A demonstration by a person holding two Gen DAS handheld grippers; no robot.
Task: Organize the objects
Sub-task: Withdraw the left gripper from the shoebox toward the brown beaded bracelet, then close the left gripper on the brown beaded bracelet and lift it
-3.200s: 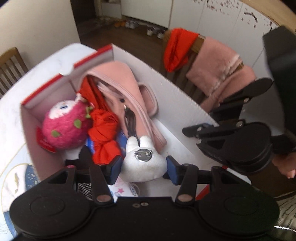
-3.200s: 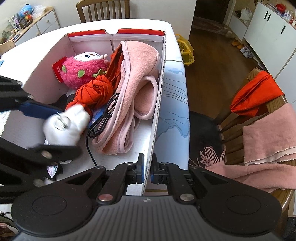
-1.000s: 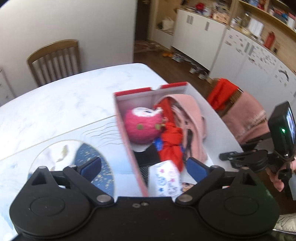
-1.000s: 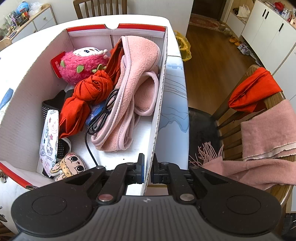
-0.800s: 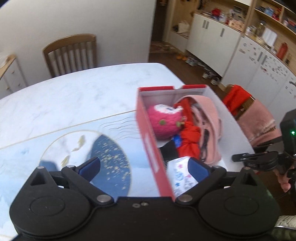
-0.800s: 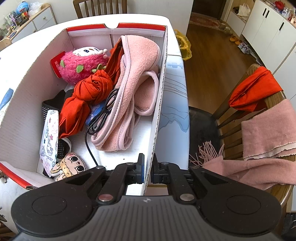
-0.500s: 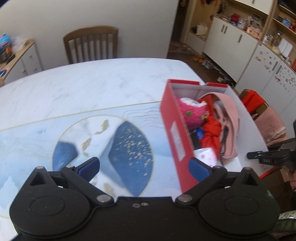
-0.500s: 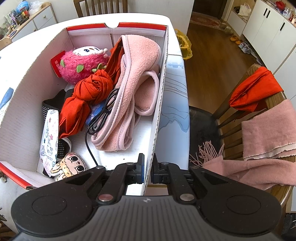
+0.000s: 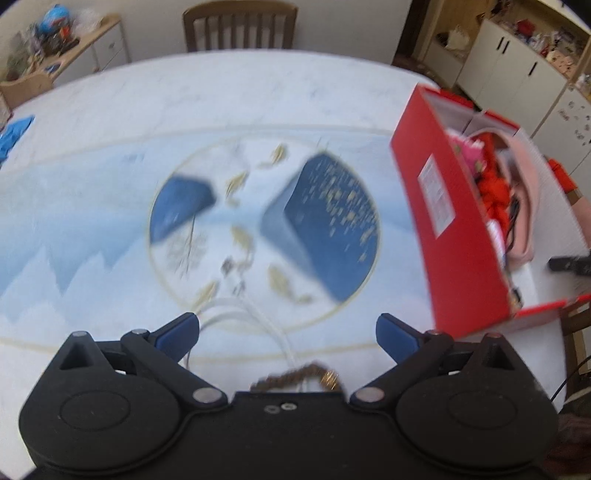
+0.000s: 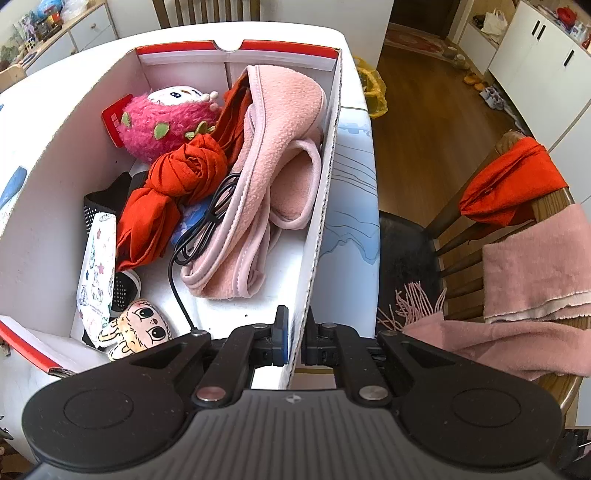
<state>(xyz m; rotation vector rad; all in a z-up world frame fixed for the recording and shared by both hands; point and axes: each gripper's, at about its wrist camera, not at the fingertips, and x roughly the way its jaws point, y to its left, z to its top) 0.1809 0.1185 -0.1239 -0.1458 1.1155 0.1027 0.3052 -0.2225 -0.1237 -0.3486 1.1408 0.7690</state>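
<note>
My left gripper (image 9: 287, 328) hangs open over the patterned tablecloth, left of the red cardboard box (image 9: 461, 236). Between and below its blue pads lie a white cable (image 9: 236, 314) and a brown beaded string (image 9: 295, 376), blurred. My right gripper (image 10: 293, 341) is shut on the box's right wall (image 10: 325, 184), pinching the cardboard near its front corner. Inside the box sit a pink plush toy (image 10: 162, 118), a red cloth (image 10: 170, 184), a pink fleece garment (image 10: 273, 147), a black cable (image 10: 207, 225), a patterned pouch (image 10: 96, 266) and a small doll (image 10: 140, 328).
A wooden chair (image 10: 517, 221) draped with red and pink cloths stands right of the table. Another chair (image 9: 240, 26) sits at the far side. A blue cloth (image 9: 14, 133) lies at the table's left edge. White cabinets (image 9: 517, 74) line the back right.
The left gripper has swung left away from the box and lower over the tablecloth, where the white cable and beaded string have come into view. The right gripper keeps its hold on the box wall.
</note>
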